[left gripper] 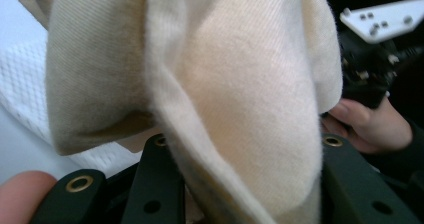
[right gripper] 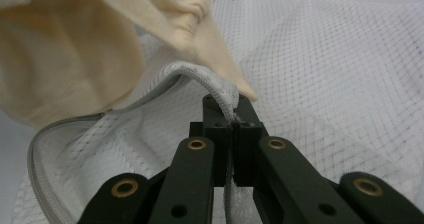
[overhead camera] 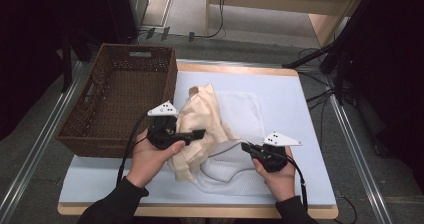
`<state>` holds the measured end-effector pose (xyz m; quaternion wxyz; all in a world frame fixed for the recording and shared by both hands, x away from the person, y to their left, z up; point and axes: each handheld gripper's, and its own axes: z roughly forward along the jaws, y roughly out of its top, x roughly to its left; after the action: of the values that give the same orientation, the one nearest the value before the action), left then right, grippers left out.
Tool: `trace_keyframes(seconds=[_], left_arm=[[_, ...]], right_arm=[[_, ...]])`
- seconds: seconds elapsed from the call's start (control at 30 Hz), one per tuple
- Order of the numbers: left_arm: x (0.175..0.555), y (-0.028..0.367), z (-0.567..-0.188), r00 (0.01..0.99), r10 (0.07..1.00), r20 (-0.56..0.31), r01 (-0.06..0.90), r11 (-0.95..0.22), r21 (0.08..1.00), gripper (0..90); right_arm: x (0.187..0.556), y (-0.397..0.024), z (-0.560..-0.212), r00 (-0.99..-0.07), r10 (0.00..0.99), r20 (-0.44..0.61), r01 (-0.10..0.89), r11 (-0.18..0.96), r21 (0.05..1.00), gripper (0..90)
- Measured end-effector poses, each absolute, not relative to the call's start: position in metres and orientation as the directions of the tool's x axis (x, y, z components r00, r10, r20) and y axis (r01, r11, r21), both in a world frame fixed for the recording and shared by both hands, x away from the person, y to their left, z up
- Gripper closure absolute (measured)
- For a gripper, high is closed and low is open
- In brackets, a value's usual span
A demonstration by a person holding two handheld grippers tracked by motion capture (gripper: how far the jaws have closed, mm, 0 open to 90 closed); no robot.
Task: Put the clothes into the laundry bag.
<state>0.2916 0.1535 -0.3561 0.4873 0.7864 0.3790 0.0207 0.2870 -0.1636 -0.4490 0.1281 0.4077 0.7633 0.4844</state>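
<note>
Holding a cream garment (overhead camera: 200,126) over a white mesh laundry bag (overhead camera: 235,159), centre of the high view.
Your left gripper (overhead camera: 199,133) has its jaws clamped round a thick fold of the garment; your right gripper (right gripper: 231,115) is pinched tight on the bag's zippered rim. A brown wicker basket (overhead camera: 100,109) sits at the left on the blue mat (overhead camera: 295,109).

No text, label, brand, number or sign can be read in any of the views. No print or tag is borne by the cream cloth (overhead camera: 200,129), the white mesh bag (overhead camera: 235,169) or the woven basket (overhead camera: 120,99).
</note>
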Motion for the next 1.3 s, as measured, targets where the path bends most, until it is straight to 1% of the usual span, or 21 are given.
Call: trace_keyframes(seconds=[0.03, 0.17, 0.27, 0.33, 0.4, 0.53, 0.6, 0.63, 0.73, 0.77, 0.8, 0.9, 0.97, 1.07, 1.1, 1.13, 1.17, 1.2, 1.3], left_arm=[[0.292, 0.153, -0.356, 0.712, 0.616, -0.337, 0.576, -0.238, 0.782, 63.6], [0.272, 0.157, -0.363, 0.726, 0.611, -0.317, 0.555, -0.248, 0.794, 62.8], [0.258, 0.164, -0.375, 0.732, 0.595, -0.333, 0.558, -0.241, 0.794, 62.6], [0.255, 0.166, -0.379, 0.732, 0.596, -0.33, 0.558, -0.246, 0.793, 62.4], [0.251, 0.17, -0.393, 0.727, 0.591, -0.349, 0.576, -0.248, 0.779, 61.3], [0.247, 0.171, -0.405, 0.723, 0.6, -0.342, 0.584, -0.268, 0.766, 59.6], [0.246, 0.17, -0.417, 0.723, 0.604, -0.335, 0.588, -0.285, 0.757, 56.7], [0.246, 0.167, -0.422, 0.727, 0.606, -0.323, 0.585, -0.301, 0.753, 53.5], [0.245, 0.161, -0.43, 0.738, 0.629, -0.244, 0.546, -0.344, 0.764, 41.9], [0.245, 0.16, -0.428, 0.736, 0.643, -0.211, 0.518, -0.334, 0.788, 40.2], [0.246, 0.159, -0.426, 0.734, 0.648, -0.201, 0.506, -0.325, 0.799, 38.9], [0.248, 0.158, -0.421, 0.739, 0.646, -0.193, 0.487, -0.314, 0.815, 35.7], [0.25, 0.154, -0.416, 0.748, 0.638, -0.182, 0.474, -0.323, 0.819, 35.2], [0.254, 0.146, -0.416, 0.753, 0.632, -0.182, 0.479, -0.338, 0.81, 35.2], [0.254, 0.146, -0.416, 0.753, 0.632, -0.182, 0.479, -0.338, 0.81, 36.4], [0.254, 0.143, -0.418, 0.758, 0.63, -0.169, 0.471, -0.35, 0.81, 36.4], [0.254, 0.141, -0.42, 0.767, 0.624, -0.15, 0.463, -0.375, 0.803, 45.9], [0.254, 0.14, -0.421, 0.77, 0.62, -0.151, 0.465, -0.382, 0.798, 45.9], [0.253, 0.141, -0.419, 0.767, 0.623, -0.154, 0.465, -0.375, 0.802, 57.1]], right_arm=[[0.287, -0.164, -0.449, -0.635, 0.747, 0.199, 0.498, 0.198, 0.844, 88.3], [0.287, -0.161, -0.449, -0.633, 0.747, 0.204, 0.501, 0.195, 0.843, 88.3], [0.288, -0.16, -0.45, -0.635, 0.745, 0.203, 0.501, 0.198, 0.842, 88.3], [0.288, -0.16, -0.45, -0.635, 0.745, 0.204, 0.501, 0.197, 0.843, 88.3], [0.289, -0.159, -0.451, -0.634, 0.747, 0.201, 0.501, 0.198, 0.843, 88.2], [0.289, -0.158, -0.451, -0.632, 0.748, 0.205, 0.505, 0.196, 0.841, 88.3], [0.289, -0.157, -0.451, -0.633, 0.746, 0.206, 0.505, 0.196, 0.841, 88.3], [0.289, -0.157, -0.451, -0.633, 0.746, 0.205, 0.505, 0.197, 0.841, 88.3], [0.29, -0.156, -0.452, -0.636, 0.745, 0.201, 0.502, 0.202, 0.841, 88.2], [0.29, -0.156, -0.452, -0.637, 0.745, 0.2, 0.501, 0.203, 0.841, 88.2], [0.29, -0.156, -0.452, -0.637, 0.745, 0.199, 0.501, 0.204, 0.841, 88.3], [0.29, -0.156, -0.452, -0.637, 0.744, 0.202, 0.503, 0.203, 0.84, 88.3], [0.289, -0.156, -0.452, -0.638, 0.742, 0.204, 0.504, 0.202, 0.84, 88.2], [0.289, -0.156, -0.453, -0.64, 0.741, 0.204, 0.504, 0.205, 0.839, 88.2], [0.289, -0.156, -0.453, -0.64, 0.741, 0.204, 0.504, 0.205, 0.839, 88.2], [0.289, -0.156, -0.452, -0.64, 0.741, 0.204, 0.505, 0.205, 0.839, 88.2], [0.289, -0.156, -0.452, -0.64, 0.741, 0.205, 0.505, 0.203, 0.839, 88.2], [0.289, -0.156, -0.452, -0.64, 0.741, 0.205, 0.505, 0.203, 0.839, 88.2], [0.29, -0.156, -0.452, -0.64, 0.74, 0.204, 0.504, 0.204, 0.84, 88.3]])
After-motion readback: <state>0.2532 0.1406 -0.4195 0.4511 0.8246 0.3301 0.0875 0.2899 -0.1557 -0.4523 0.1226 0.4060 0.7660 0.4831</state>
